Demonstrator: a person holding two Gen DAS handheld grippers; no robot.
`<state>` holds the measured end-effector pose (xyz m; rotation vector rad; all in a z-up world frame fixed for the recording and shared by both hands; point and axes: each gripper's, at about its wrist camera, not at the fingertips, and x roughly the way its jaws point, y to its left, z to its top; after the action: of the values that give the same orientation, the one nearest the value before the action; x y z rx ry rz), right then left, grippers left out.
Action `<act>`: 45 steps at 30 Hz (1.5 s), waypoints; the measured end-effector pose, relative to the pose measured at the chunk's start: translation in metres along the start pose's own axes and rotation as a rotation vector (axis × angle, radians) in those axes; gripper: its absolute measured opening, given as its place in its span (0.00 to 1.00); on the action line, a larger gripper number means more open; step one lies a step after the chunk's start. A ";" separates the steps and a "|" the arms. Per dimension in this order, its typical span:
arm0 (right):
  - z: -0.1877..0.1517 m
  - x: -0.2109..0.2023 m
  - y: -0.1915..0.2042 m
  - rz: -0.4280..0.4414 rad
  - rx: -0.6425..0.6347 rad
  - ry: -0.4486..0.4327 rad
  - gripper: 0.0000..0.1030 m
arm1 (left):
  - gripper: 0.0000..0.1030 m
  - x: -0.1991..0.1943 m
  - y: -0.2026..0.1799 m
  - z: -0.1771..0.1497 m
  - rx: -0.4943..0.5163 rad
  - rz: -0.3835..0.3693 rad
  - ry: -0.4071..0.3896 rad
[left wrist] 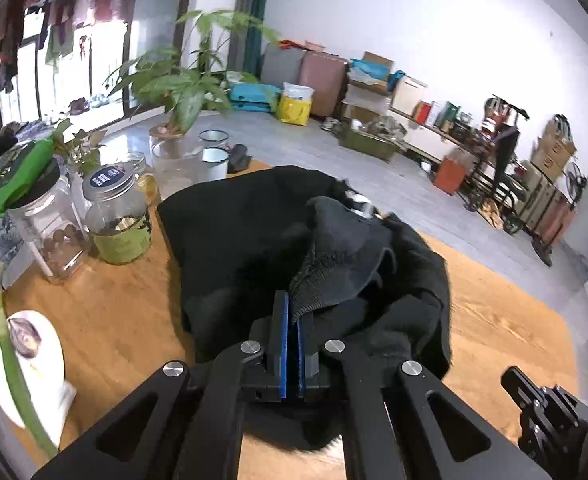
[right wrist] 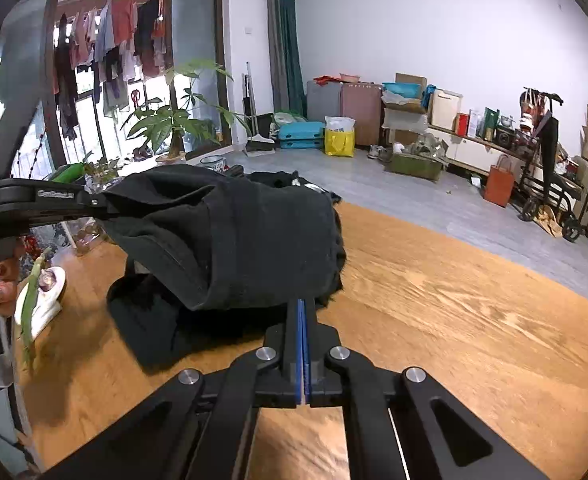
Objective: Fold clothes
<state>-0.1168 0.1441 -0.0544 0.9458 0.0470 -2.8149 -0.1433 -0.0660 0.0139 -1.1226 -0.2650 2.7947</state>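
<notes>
From the left wrist, the left claw [left wrist: 292, 312] is clamped narrow on a ribbed hem of the black garment [left wrist: 254, 232], which lies bunched mid-table [left wrist: 513, 320], near the jars [left wrist: 116, 220] by the far left edge. From the right wrist, the right claw [right wrist: 301, 312] pinches another edge of the raised cloth. Best to lift both edges level, keep the cloth taut, and lay it over clear of the jars.

Both wrist views look down-forward, close over the shared table [left wrist: 493, 320] (wood).
</notes>
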 end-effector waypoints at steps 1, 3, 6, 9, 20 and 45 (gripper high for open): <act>-0.001 -0.006 -0.001 0.004 0.002 0.008 0.01 | 0.03 -0.008 -0.005 -0.004 0.003 -0.009 0.002; -0.003 -0.013 0.000 0.023 0.003 0.026 0.01 | 0.03 -0.019 -0.012 -0.013 0.001 -0.028 0.005; 0.000 -0.010 -0.002 0.079 0.037 0.055 0.07 | 0.03 -0.028 -0.018 -0.024 0.000 -0.049 0.007; 0.003 0.004 -0.002 0.119 0.086 0.072 0.36 | 0.03 -0.027 -0.018 -0.030 -0.013 -0.059 0.018; -0.003 0.047 0.016 0.027 0.127 0.118 0.29 | 0.03 -0.028 -0.013 -0.036 -0.020 -0.067 -0.003; -0.022 -0.154 -0.022 -0.162 0.060 -0.123 0.03 | 0.03 -0.150 -0.092 -0.122 0.049 -0.170 0.010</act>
<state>0.0128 0.1914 0.0202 0.8131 0.0243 -3.0335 0.0530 0.0125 0.0472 -1.0508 -0.2751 2.6321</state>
